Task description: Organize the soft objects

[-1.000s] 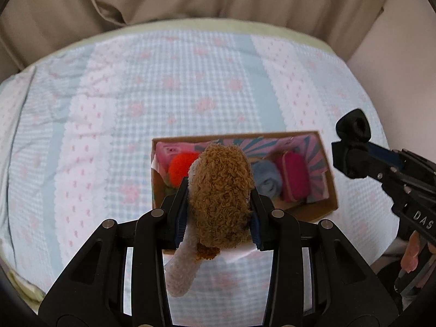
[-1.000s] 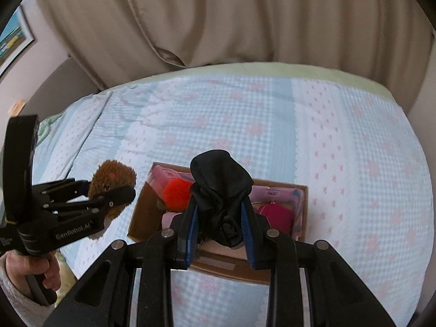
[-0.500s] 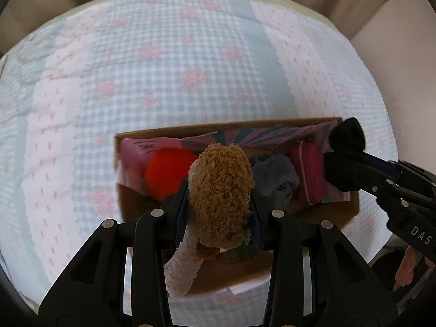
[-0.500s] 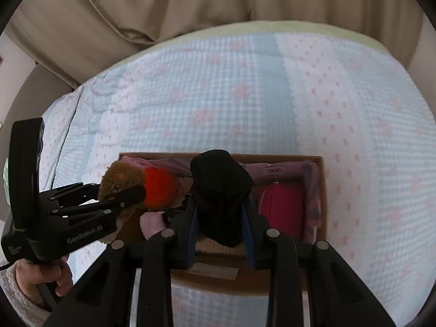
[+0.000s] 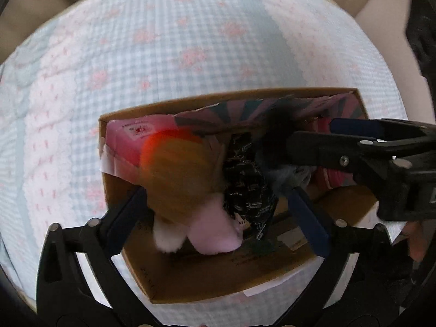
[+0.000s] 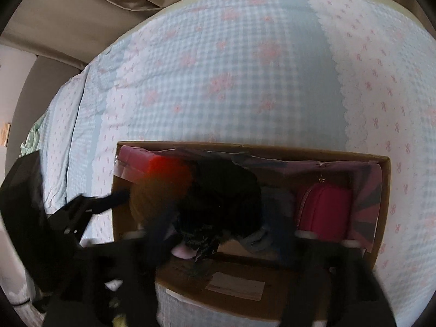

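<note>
My left gripper (image 5: 219, 218) hangs over the open cardboard box (image 5: 190, 278), its jaws opening wide. Between them the brown plush toy (image 5: 177, 174) is a blur, free of both blue pads, its pink foot (image 5: 215, 234) low in the box. My right gripper (image 6: 222, 231) is blurred above the same box (image 6: 245, 147), jaws opening, and the black cloth (image 6: 223, 190) lies loose between them. In the left wrist view the right gripper's fingers (image 5: 327, 147) reach in from the right beside that black cloth (image 5: 248, 179).
Inside the box lie an orange-red ball (image 6: 163, 169), a magenta pouch (image 6: 324, 207), a blue-grey sock (image 5: 294, 174) and a pink packet (image 5: 130, 139). The box stands on a checked blue-and-pink bedspread (image 5: 190, 41). Beige curtains hang behind.
Both grippers came down over the box and their jaws spread apart. The brown plush and the black cloth, gripped before, now sit loose in the box.
</note>
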Motion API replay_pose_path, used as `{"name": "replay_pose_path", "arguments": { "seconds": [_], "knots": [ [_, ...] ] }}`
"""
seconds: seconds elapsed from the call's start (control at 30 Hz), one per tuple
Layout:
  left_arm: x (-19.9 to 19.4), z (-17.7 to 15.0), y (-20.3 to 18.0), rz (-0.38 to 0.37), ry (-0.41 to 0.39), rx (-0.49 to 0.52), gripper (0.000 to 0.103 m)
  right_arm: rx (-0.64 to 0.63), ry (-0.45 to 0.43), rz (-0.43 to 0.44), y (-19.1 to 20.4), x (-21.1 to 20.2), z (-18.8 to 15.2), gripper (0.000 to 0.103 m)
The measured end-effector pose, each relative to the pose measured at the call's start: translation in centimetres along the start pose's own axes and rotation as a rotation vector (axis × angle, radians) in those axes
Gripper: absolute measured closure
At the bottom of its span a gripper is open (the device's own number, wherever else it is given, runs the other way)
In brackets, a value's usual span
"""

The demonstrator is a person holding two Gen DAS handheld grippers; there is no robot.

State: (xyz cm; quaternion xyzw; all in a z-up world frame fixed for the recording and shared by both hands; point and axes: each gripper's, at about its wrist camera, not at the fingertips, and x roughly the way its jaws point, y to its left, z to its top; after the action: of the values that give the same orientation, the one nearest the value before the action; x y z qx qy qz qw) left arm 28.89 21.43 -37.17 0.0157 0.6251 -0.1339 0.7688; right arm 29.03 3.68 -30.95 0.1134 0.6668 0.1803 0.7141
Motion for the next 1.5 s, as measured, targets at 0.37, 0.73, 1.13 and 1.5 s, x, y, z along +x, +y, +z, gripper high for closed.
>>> {"name": "replay_pose_path", "arguments": {
  "seconds": [0.37,0.73,1.13,1.5],
  "knots": [
    [-2.0,-2.2,-1.0,-0.016,-0.038,0.024,0.0,0.042,-0.052,-0.07,-0.9,-2.5,-2.7,0.001],
    [-7.4,-3.5,-2.1,0.015,-0.124,0.017,0.0,-0.008,-0.162,-0.09,0.6,-8.7,-4.7,0.001],
    [-23.3,-5.6,-7.2,0.069,-0.389,-0.077,0.0,-0.112,-0.449,-0.271,2.7,-27.2,-10.8,0.001],
    [-35.6,-10.2,-12.8,0.132,-0.678,-0.135,0.0,-0.124,-0.63,-0.343,3.1,-36.8,-16.4,0.001]
  ]
}}
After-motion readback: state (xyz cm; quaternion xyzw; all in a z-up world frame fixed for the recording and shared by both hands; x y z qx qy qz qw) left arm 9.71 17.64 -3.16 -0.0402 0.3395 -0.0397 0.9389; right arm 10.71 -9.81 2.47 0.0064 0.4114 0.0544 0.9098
